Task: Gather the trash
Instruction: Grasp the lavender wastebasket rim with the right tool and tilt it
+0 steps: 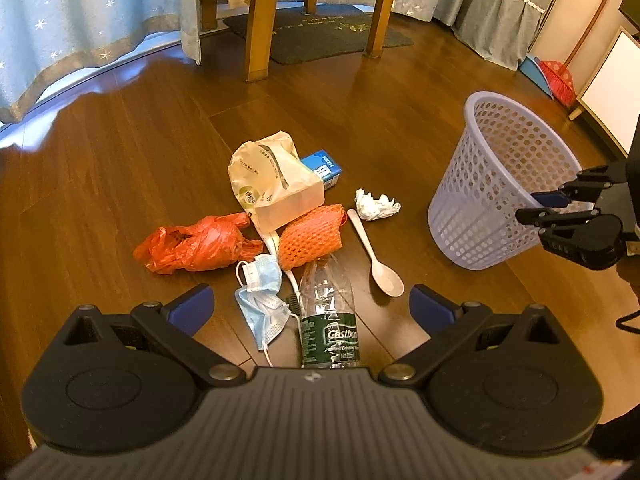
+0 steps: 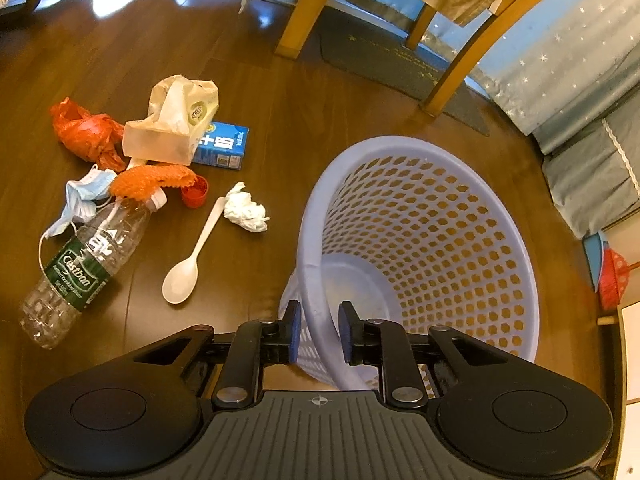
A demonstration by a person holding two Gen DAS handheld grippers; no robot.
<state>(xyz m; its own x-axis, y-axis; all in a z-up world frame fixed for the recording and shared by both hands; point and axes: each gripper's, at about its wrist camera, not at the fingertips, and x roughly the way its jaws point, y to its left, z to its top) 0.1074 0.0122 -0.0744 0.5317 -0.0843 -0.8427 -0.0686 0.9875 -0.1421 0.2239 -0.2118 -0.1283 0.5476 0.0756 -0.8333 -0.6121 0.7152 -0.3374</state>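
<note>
Trash lies on the wood floor: a clear bottle (image 1: 328,320) (image 2: 84,268), a blue mask (image 1: 260,304), a white spoon (image 1: 376,256) (image 2: 192,256), a crumpled tissue (image 1: 374,204) (image 2: 246,210), orange foam net (image 1: 310,240), a red bag (image 1: 196,246), a soft tissue pack (image 1: 272,184) and a blue carton (image 1: 324,168). My left gripper (image 1: 312,300) hangs wide open above the bottle and mask. The lilac mesh basket (image 1: 500,184) (image 2: 400,144) stands to the right, nothing in it. My right gripper (image 2: 319,320) (image 1: 560,206) straddles its near rim, pads close on both sides with slim gaps.
A red bottle cap (image 2: 196,194) lies by the net. Wooden chair legs (image 1: 260,36) and a dark mat (image 1: 320,32) stand behind the pile. Curtains hang along the far edge. A red broom (image 1: 560,80) leans at the right wall.
</note>
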